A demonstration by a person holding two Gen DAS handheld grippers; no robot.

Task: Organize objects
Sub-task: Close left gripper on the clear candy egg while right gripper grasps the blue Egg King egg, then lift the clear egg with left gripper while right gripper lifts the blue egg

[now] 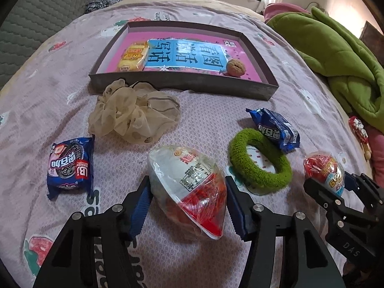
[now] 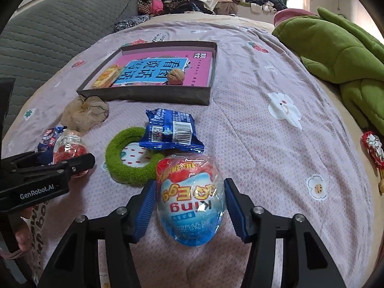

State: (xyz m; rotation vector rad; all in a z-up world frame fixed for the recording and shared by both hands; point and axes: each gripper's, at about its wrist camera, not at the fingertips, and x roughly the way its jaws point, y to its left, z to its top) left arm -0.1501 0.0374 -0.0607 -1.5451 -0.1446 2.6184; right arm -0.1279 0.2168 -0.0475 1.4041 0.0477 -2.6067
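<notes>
Each gripper straddles a wrapped egg on the bed, jaws open: left gripper [image 1: 188, 206] around the clear egg [image 1: 189, 187], right gripper [image 2: 188, 207] around the blue egg [image 2: 190, 199]. Best to close gently at the widest part, since the film looks slippery, then carry them to the tray [image 1: 182, 85].

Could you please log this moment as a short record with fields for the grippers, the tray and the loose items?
left gripper: jaws around the red-and-white egg, contact unclear
right gripper: jaws around the blue King egg, small gaps visible
tray: holds a pink book, a yellow snack pack and a walnut
loose on bedspread: beige scrunchie, green ring, two blue cookie packs
</notes>
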